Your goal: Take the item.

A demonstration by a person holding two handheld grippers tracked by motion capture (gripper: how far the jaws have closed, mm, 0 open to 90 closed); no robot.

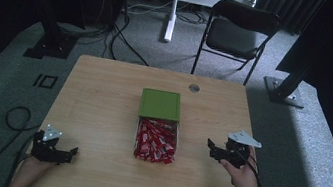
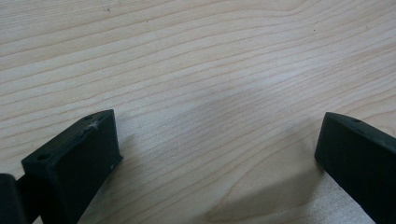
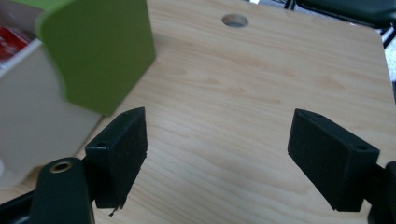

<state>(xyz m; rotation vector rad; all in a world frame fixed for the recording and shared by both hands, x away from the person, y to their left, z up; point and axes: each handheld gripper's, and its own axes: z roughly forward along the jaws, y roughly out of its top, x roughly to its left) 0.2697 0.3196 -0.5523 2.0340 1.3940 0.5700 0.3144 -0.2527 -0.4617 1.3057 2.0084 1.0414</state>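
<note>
Bench (image 1: 101,108): pale wood, wide, bare apart from one thing at its middle.

Box (image 1: 159,122) there, mid-bench, between the two hands: a pale tray with a green lid (image 1: 160,104) slid back over its far half, near half uncovered. Probably light card or thin plastic, stiff enough to hold shape, likely to skate on smooth wood under a one-sided push. Best taken by a side wall or by the lid's free edge, with the other tongs steadying the tray.

Packets (image 1: 155,142) heaped in the uncovered half: red, slim, foil-like. Judged very light, limp, a little slick, apt to slide over one another; no fragility to fear. Best pinched across the flat middle of a top packet rather than at a tip.

Left tongs (image 1: 55,148): low at the near left corner, well apart from the box, pointing right, jaws spread wide (image 2: 215,154) over bare wood, holding nothing.

Right tongs (image 1: 214,149): near the box's right side, not touching, pointing left toward it, jaws likewise spread (image 3: 217,154), empty; grey plate on top, forearm angled in from the near right.
</note>
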